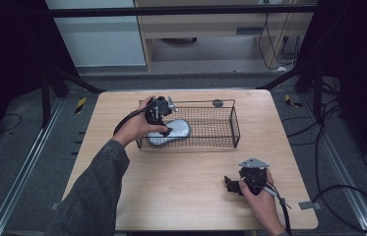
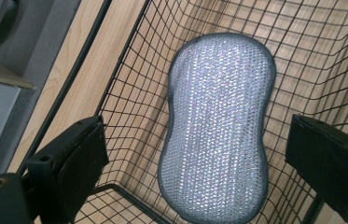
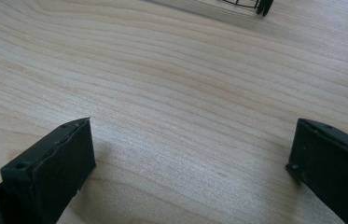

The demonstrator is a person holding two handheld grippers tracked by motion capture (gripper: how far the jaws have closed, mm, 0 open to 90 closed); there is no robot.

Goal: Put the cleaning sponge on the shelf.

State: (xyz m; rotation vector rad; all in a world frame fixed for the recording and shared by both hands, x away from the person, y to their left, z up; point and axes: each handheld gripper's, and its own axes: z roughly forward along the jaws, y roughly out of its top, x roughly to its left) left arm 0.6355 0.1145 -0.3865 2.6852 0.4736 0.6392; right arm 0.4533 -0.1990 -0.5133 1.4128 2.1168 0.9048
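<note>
Left gripper view, unlabelled silver scrubber (image 2: 218,126), wire basket (image 2: 129,98)

Pad (image 2: 216,126) cut off at bottom edge in left tool view; near end hidden behind left tool (image 1: 160,118) and hand (image 1: 137,125) in high view. Basket (image 3: 255,4) cropped to one corner at top edge of right tool view. Small grey disc (image 1: 217,103) behind basket too small to identify.
</note>
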